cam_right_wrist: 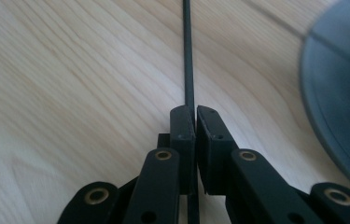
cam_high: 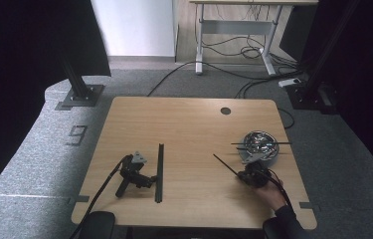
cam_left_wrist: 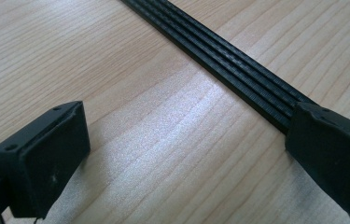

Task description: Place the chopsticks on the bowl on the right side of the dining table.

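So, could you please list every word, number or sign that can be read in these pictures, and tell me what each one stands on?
"9": a single dark figure marked on the grey carpet left of the table, at in the high view; it could also be read as a letter-like mark.
Nothing else is readable: the black strip, the thin black rod, the metal bowl and both gripper views carry no lettering.

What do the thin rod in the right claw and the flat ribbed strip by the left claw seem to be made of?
Thin rod: matte black, stiff and straight, likely plastic or coated metal. Ribbed strip: matte black plastic by its look, with fine moulded grooves; coated metal is possible.
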`<state>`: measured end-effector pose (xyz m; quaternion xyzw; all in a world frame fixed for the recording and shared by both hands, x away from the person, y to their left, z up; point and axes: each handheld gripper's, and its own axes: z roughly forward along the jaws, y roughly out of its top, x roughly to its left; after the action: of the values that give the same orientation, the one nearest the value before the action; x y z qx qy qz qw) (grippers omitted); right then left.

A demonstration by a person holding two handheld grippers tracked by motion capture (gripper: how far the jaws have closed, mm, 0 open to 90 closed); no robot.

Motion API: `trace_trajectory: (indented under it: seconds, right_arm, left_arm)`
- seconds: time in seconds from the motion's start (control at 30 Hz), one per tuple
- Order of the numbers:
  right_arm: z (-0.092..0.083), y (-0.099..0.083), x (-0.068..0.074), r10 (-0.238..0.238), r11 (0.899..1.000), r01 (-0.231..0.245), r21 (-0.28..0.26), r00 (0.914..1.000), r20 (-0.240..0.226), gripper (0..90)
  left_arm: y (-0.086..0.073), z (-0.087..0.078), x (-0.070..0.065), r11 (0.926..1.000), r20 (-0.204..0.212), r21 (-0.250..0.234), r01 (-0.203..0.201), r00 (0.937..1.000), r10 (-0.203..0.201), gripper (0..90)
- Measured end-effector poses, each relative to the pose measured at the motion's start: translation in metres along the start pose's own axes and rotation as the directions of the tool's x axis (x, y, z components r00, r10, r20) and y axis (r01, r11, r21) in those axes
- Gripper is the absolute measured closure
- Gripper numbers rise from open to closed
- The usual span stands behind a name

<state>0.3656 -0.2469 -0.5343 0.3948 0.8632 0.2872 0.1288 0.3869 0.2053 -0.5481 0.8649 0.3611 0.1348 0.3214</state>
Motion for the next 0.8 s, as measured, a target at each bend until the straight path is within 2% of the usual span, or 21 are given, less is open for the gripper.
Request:
trace_trajectory:
  seconds: [0.23, 0.37, 0.47, 0.6, 0.8]
  right_arm:
    - [-0.013, -0.018, -0.011, 0.037, 0.999, -0.037, 0.000, 0.9992, 0.012, 85.3]
    - [-0.013, -0.017, -0.011, 0.029, 1.000, -0.029, 0.011, 0.9995, 0.012, 84.5]
    - [-0.013, -0.015, -0.011, 0.022, 0.999, -0.022, 0.023, 0.9995, 0.025, 79.9]
    - [-0.013, -0.014, -0.013, 0.022, 0.999, -0.024, 0.034, 0.9987, 0.046, 63.5]
    - [-0.016, -0.010, -0.017, 0.033, 0.999, -0.034, 0.032, 0.9986, 0.041, 45.2]
  left_arm:
    - [0.000, 0.000, 0.000, 1.0000, 0.000, 0.000, 0.000, 1.0000, 0.000, 0.0]
    - [0.000, 0.000, 0.000, 1.0000, 0.000, 0.000, 0.000, 1.0000, 0.000, 0.0]
    - [0.000, 0.000, 0.000, 1.0000, 0.000, 0.000, 0.000, 1.0000, 0.000, 0.0]
    - [0.000, 0.000, 0.000, 1.0000, 0.000, 0.000, 0.000, 1.0000, 0.000, 0.0]
    - [0.000, 0.000, 0.000, 1.0000, 0.000, 0.000, 0.000, 1.0000, 0.000, 0.0]
